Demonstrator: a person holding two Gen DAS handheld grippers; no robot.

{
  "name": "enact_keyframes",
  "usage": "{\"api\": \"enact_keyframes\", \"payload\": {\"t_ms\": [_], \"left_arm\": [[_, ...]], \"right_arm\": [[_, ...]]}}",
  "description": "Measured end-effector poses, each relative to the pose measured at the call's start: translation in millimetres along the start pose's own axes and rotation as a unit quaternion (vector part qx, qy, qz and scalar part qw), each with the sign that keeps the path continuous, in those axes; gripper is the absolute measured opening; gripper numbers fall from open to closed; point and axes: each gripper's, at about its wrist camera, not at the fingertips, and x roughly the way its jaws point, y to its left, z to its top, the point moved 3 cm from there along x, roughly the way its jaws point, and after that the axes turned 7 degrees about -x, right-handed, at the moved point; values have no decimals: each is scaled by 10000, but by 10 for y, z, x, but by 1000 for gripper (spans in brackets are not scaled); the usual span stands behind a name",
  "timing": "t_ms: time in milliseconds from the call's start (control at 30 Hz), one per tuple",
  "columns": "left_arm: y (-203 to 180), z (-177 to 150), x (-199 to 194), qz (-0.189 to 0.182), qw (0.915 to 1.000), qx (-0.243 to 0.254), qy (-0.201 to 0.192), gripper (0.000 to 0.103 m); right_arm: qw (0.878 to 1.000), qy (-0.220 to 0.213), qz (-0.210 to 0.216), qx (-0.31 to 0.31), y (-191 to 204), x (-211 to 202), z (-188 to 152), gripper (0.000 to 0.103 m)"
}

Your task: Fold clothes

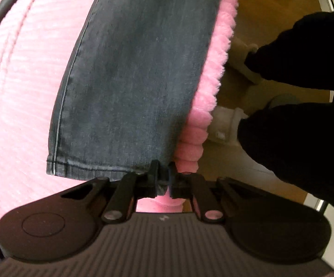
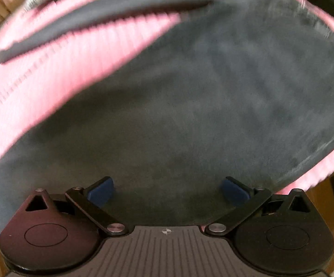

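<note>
Dark grey jeans point(image 1: 132, 80) lie on a pink ribbed blanket point(image 1: 19, 97). In the left wrist view one leg runs away from me, its hem at the near end. My left gripper point(image 1: 163, 180) is shut on the hem's right corner, the denim pinched between the pads. In the right wrist view, which is blurred, the wide part of the jeans point(image 2: 201, 92) fills the frame. My right gripper point(image 2: 167, 192) hangs just over that denim, open wide, blue pads point(image 2: 100, 192) apart with nothing between them.
The blanket's fluffy edge point(image 1: 215, 73) drops off to a wooden floor point(image 1: 259, 18) at the right. A person's dark trouser legs point(image 1: 305, 138) and slippers stand there. Another strip of grey denim point(image 2: 86, 20) lies across the pink blanket further away.
</note>
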Motion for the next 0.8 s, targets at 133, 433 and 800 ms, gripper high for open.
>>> {"api": "enact_keyframes", "payload": {"t_ms": [133, 433, 800], "left_arm": [[128, -69, -201, -18, 9999, -157, -10, 18], [737, 107, -816, 665, 9922, -818, -658, 34], [1643, 992, -1097, 1570, 9807, -401, -1094, 63]], "right_arm": [[9993, 44, -226, 293, -58, -133, 66, 103], [9985, -293, -278, 370, 118, -708, 431, 103], [9889, -837, -70, -1227, 678, -872, 1398, 103]]}}
